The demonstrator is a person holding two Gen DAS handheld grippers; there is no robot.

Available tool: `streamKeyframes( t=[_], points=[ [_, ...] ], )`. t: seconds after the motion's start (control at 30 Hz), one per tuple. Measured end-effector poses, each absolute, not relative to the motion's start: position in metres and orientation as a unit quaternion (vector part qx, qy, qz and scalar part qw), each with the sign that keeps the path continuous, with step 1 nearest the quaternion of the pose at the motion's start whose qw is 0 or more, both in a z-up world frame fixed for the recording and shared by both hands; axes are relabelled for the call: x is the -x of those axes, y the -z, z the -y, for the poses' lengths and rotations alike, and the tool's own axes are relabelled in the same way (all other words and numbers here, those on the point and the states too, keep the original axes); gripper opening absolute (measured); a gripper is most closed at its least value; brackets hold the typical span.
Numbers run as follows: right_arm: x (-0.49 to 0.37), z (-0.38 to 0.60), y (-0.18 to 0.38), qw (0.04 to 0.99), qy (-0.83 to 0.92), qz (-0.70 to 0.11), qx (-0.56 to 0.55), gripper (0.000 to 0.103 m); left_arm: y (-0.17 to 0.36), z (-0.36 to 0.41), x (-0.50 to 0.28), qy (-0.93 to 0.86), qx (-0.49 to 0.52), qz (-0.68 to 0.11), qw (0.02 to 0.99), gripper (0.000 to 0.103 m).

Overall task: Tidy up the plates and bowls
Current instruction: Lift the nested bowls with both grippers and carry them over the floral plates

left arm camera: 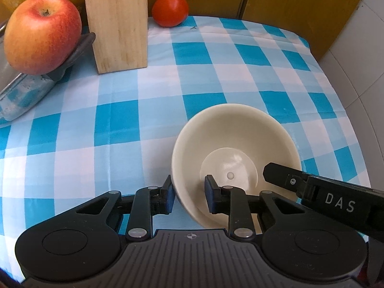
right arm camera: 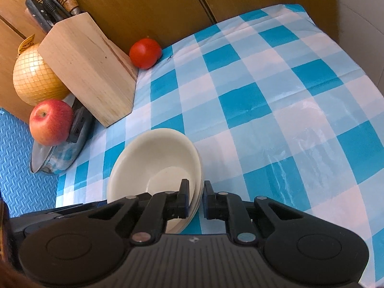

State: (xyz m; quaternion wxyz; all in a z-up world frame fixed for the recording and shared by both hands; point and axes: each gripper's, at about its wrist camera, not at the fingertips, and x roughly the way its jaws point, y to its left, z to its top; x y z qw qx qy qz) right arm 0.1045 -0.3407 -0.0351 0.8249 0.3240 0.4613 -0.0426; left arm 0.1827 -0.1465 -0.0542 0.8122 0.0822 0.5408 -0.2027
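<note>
A cream bowl (left arm camera: 230, 144) sits on the blue-checked tablecloth (left arm camera: 120, 124). In the right wrist view it shows as a stack of nested cream bowls (right arm camera: 153, 153). My left gripper (left arm camera: 189, 194) straddles the near-left rim, one finger outside and one inside, with a gap at the wall. My right gripper (right arm camera: 195, 199) straddles the stack's right rim the same way, with a small gap still showing. The right gripper's finger (left arm camera: 283, 175) shows at the bowl's right side in the left wrist view.
A wooden knife block (right arm camera: 88, 72) stands at the back left, a tomato (right arm camera: 145, 52) beside it. An apple (right arm camera: 51, 121) rests on a metal tray (right arm camera: 52, 160), with a netted yellow fruit (right arm camera: 33, 81) behind. Wooden cabinet doors (right arm camera: 156, 4) back the table.
</note>
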Motion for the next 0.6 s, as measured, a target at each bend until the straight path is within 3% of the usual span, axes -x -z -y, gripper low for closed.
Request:
streamKeyframes(
  t=[0.6],
  points=[
    [-0.096,0.338,0.018,0.838,0.033,-0.441,-0.321,0.012,0.034,0.142,-0.17,0.2,-0.086,-0.516,0.828,0.034]
  ],
)
